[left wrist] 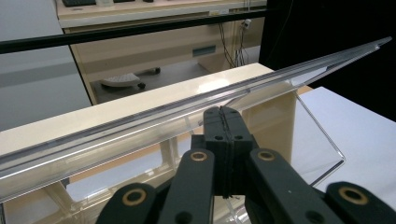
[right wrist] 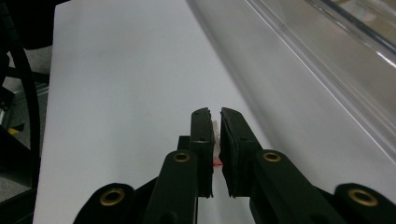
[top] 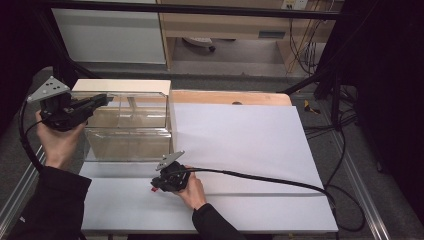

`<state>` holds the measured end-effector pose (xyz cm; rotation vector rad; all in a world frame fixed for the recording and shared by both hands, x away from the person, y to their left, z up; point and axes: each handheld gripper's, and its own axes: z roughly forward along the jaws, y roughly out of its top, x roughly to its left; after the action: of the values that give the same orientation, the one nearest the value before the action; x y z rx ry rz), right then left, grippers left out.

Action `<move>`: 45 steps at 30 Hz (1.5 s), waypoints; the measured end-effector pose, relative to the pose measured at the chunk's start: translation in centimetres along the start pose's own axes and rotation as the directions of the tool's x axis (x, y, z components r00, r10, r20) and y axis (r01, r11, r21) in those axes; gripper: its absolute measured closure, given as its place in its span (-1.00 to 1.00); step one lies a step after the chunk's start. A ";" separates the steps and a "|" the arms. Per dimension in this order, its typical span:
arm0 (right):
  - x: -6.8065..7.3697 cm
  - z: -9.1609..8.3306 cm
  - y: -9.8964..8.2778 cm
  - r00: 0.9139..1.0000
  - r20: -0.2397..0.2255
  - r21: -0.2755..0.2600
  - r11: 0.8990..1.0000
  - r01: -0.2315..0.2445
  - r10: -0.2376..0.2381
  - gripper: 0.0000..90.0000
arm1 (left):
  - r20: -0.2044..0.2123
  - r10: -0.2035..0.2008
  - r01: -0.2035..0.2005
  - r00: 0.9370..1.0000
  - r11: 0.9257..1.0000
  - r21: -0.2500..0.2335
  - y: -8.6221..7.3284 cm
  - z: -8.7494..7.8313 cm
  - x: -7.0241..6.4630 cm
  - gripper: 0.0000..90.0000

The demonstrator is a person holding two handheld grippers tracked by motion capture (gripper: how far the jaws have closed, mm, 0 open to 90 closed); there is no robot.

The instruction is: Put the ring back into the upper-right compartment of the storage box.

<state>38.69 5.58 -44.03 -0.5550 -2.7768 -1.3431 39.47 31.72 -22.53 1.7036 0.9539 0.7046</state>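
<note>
A clear plastic box (top: pixel 131 131) stands on the left half of the white table (top: pixel 250 140). My left gripper (top: pixel 102 99) is held at the box's upper left edge, jaws shut with nothing between them. In the left gripper view its tips (left wrist: pixel 224 112) sit just under the box's clear top rim (left wrist: pixel 140 127). My right gripper (top: pixel 157 186) lies low on the table in front of the box. Its jaws (right wrist: pixel 215 114) are shut on a small red-and-white piece (right wrist: pixel 215 137), whose red end (top: pixel 153 189) pokes out at the left.
A cream panel (top: pixel 122 86) runs behind the box and a wooden board edge (top: pixel 230 97) lies at the table's back. The right gripper's black cable (top: pixel 260 176) trails across the sheet to the right edge. Black frame bars (top: pixel 310 80) stand around the table.
</note>
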 end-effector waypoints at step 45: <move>2.2 -5.7 2.5 1.000 -0.001 -0.050 0.998 0.030 -0.030 0.93 | -0.001 0.002 -0.002 1.000 1.000 0.002 0.0 0.0 0.1 1.00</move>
<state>36.58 3.35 -38.23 -0.5149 -2.7680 -1.4224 39.50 31.77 -22.50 1.7059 0.9545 0.7063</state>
